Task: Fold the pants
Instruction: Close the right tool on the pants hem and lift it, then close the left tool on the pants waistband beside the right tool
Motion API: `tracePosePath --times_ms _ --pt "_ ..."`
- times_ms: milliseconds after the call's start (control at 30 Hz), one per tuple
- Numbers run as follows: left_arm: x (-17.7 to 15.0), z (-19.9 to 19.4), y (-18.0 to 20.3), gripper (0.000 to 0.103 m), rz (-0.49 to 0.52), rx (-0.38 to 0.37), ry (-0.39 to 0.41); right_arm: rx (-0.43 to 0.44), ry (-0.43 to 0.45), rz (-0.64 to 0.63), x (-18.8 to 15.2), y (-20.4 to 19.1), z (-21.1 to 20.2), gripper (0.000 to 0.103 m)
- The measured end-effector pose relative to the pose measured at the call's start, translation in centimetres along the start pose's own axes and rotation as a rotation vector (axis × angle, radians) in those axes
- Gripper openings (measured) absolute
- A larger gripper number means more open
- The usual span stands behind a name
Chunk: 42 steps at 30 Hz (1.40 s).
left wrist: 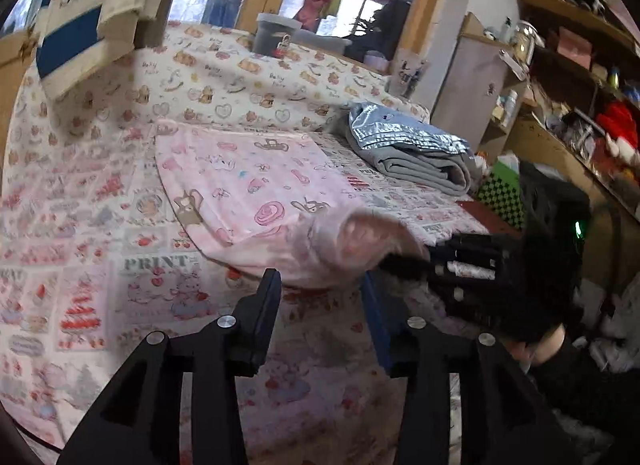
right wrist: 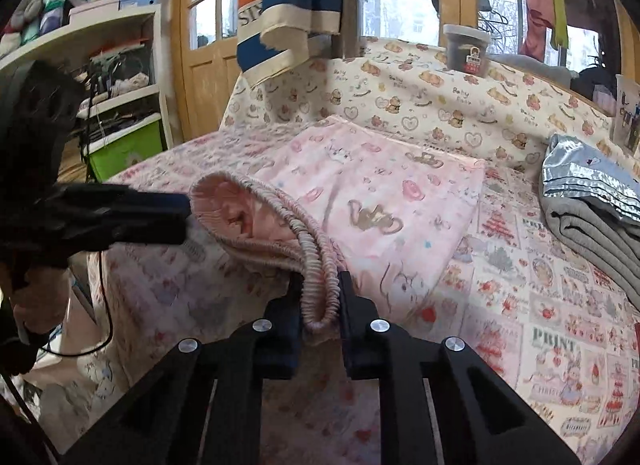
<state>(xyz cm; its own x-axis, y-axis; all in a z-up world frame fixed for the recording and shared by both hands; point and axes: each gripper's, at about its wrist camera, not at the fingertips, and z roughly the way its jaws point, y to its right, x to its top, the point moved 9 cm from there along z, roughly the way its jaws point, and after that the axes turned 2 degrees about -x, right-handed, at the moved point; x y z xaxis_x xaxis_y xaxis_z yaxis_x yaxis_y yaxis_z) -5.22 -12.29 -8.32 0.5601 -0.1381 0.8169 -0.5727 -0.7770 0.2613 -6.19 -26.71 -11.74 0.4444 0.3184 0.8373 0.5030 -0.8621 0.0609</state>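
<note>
Pants [right wrist: 384, 201] of pink printed cloth are spread flat on the patterned bed cover [right wrist: 532, 305], with the waistband end lifted toward the near edge of the bed. The ribbed elastic waistband [right wrist: 320, 265] is pinched between the narrowly set fingers of the right gripper [right wrist: 320, 293], its loop hanging down between the two pads. The left gripper [left wrist: 320, 285] is seen with its jaws parted and nothing between them; its tips stand just beside the raised, blurred waistband, and whether they touch it cannot be told. A folded grey garment [left wrist: 420, 153] is laid well apart on the cover.
</note>
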Motion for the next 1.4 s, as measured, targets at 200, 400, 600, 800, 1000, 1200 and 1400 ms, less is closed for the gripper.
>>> tracePosePath --times_ms 200,400,600,800,1000,1200,1400 --pt "0.8 2.2 -0.4 0.053 0.23 0.142 -0.033 0.061 0.004 -0.007 1.7 0.8 0.1 0.016" --pt "2.0 5.5 -0.7 0.058 0.348 0.083 -0.121 0.109 -0.016 -0.095 2.7 0.9 0.5 0.016" --pt "3.0 7.0 -1.4 0.012 0.276 0.032 -0.151 0.165 -0.028 -0.044 3.6 2.5 1.4 0.018" --pt "4.6 7.6 -2.8 0.01 0.197 0.037 -0.127 0.197 -0.048 -0.005 3.0 3.2 2.4 0.057" --pt "5.5 7.9 -3.2 0.009 0.206 0.052 -0.124 0.175 -0.1 -0.001 3.0 3.4 4.0 0.014" --pt "8.3 9.5 -5.4 0.009 0.185 0.128 -0.151 0.109 -0.044 0.075 7.7 6.8 5.6 0.014" --pt "10.2 11.8 -7.9 0.01 0.14 0.153 -0.232 0.074 -0.092 0.126 10.5 9.0 9.4 0.014"
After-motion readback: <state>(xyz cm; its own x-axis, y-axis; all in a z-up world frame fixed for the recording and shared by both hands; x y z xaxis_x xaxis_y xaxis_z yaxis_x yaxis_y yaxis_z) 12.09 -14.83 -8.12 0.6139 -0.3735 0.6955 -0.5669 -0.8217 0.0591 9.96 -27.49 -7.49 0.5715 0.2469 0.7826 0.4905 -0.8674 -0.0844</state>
